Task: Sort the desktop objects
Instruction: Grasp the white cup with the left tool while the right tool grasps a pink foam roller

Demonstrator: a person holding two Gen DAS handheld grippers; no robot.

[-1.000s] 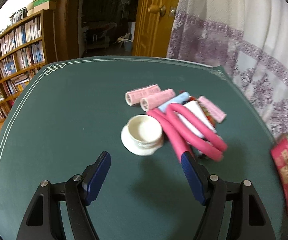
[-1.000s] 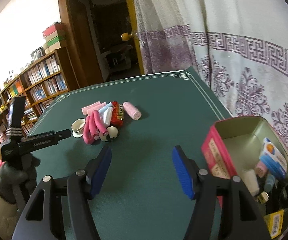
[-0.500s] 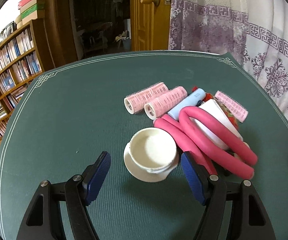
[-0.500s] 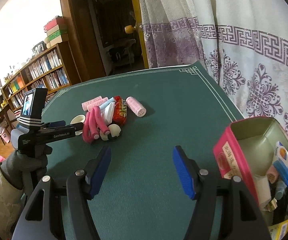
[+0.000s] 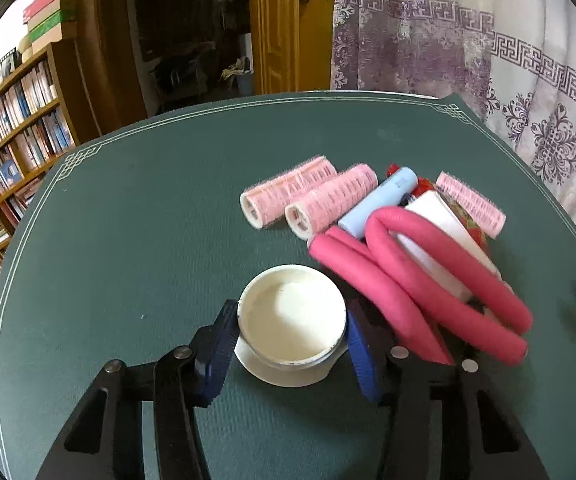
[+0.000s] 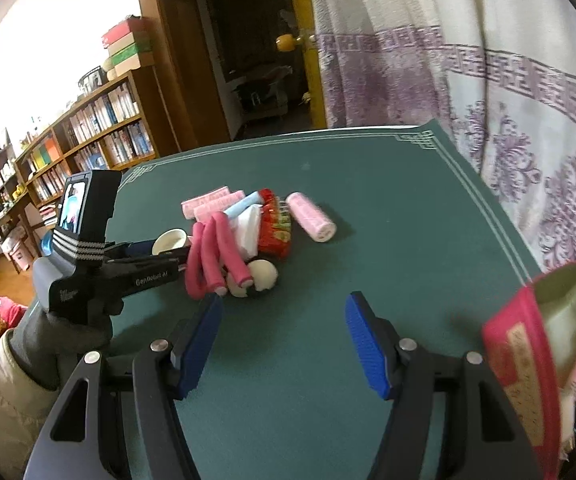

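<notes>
Only rightward, red tin (image 6: pixel 527 344), right tongs (image 6: pixel 284 338) wide, left tongs (image 5: pixel 289 340) closing around white jar (image 5: pixel 291 316)

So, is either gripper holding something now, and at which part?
The left gripper is closing its jaws on the white jar, at its round side wall. The right gripper holds nothing.

Left gripper (image 5: pixel 291 344): we now bracket the white jar (image 5: pixel 291 318), which lay ahead of us before; our jaws are closing, pads at its sides.
Right gripper (image 6: pixel 284 340): we sit nearer the red tin (image 6: pixel 527 360).
</notes>
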